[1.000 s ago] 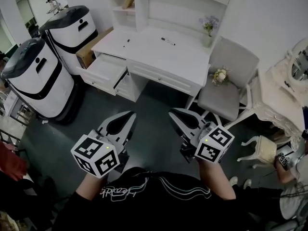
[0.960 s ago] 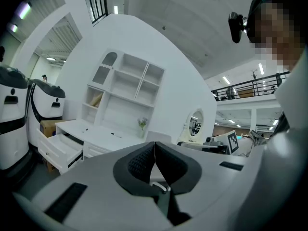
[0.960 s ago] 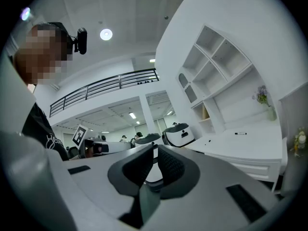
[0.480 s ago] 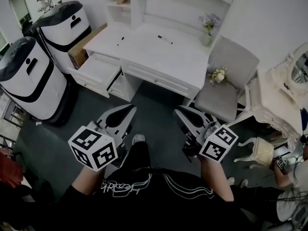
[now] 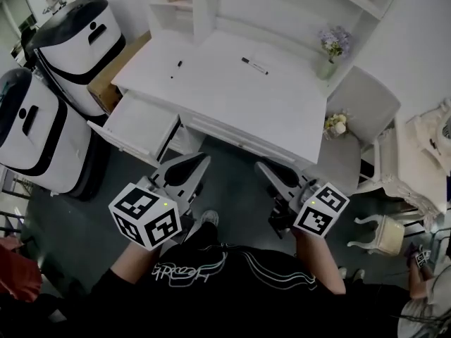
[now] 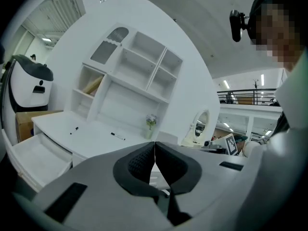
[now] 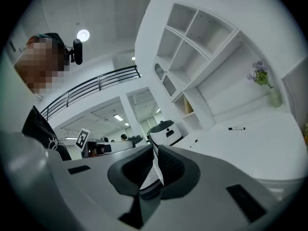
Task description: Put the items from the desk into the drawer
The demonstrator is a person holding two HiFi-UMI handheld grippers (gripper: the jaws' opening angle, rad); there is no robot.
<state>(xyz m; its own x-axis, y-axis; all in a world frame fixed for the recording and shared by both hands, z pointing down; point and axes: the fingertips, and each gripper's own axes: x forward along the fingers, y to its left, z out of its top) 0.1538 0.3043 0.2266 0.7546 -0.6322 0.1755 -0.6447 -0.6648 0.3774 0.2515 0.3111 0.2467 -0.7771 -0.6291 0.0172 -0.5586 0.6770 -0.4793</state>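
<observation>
Now the pen (image 5: 255, 65) and a small dark item (image 5: 178, 65) sit closer in the head view than a second ago. They lie well apart on the surface (image 5: 232, 97), and the drawer (image 5: 137, 122) is open at its left. The left tongs (image 5: 200, 160) are closed and empty, and the right tongs (image 5: 265, 166) are all but closed, also empty. Both have come forward, so this looks like approach, with nothing picked up yet. A chair (image 5: 366, 101) stands to the right and white machines (image 5: 70, 41) to the left; nothing blocks the reach.

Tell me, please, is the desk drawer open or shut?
Open: the drawer stands pulled out from the desk, its bare white inside showing.
</observation>
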